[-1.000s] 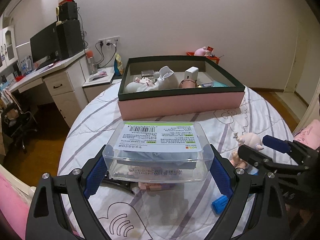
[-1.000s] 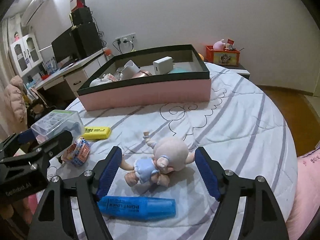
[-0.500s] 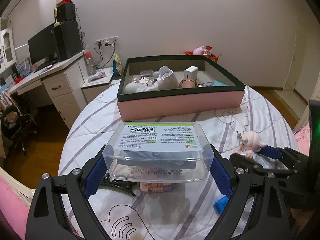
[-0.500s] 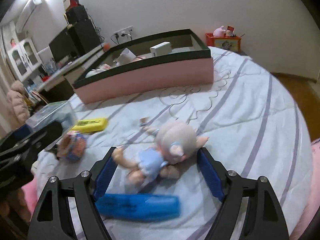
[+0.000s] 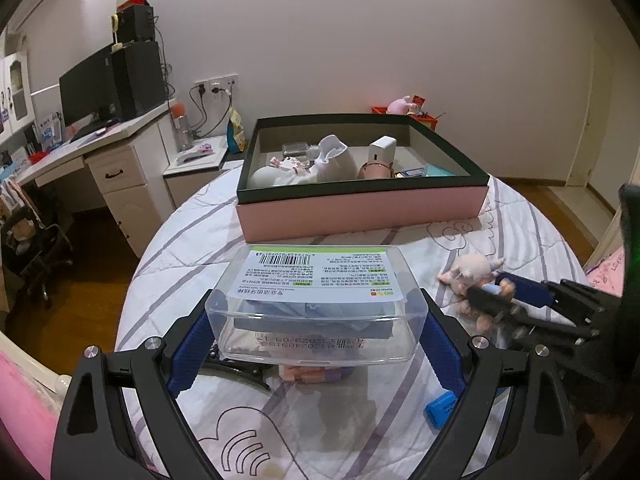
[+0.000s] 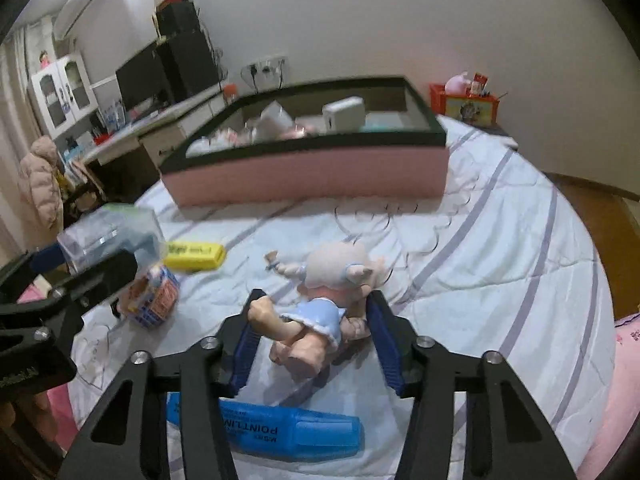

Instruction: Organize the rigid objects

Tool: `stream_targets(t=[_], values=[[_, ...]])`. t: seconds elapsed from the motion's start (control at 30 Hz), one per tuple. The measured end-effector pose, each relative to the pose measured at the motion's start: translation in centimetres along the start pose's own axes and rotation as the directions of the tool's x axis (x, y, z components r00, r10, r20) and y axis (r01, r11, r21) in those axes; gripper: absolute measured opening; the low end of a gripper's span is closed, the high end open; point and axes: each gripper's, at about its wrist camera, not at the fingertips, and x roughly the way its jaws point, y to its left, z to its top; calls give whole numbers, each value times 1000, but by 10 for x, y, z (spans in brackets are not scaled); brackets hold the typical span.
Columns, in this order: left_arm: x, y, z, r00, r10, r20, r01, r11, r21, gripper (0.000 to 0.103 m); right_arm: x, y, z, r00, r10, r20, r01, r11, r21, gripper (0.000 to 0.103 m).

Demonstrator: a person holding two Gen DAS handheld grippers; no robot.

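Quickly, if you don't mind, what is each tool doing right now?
Left tool: closed on the clear plastic box.
Right tool: jaws have just been closing, now gripping the doll.

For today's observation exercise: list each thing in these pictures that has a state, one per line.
Clear plastic lidded box: closed, held off the bed.
Left gripper: shut on the box.
Small doll in blue dress: lying, gripped.
Right gripper: just closed on the doll.
Large pink open-topped box: part filled.
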Motion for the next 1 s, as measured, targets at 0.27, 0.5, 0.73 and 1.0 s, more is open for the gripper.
stream_targets(t=[0.27,0.5,0.73,1.0], values=[[-5,1,-1,1000,-6,2,6,1000,-6,93,9,-1,6,999,-27,-43,26,999,-21,33],[-7,1,-1,1000,-4,4,4,1000,-3,93,22,-6,10,997,-23,-74,22,1000,-19,48],[-4,3,-1,1000,5,-3,-5,1000,-8,93,37,-5,19,995,-25,-102,20,999,-42,45],[-13,2,2,999,20,26,-20,1000,-17,93,5,1,18,1000,15,9,-15,999,-33,42]])
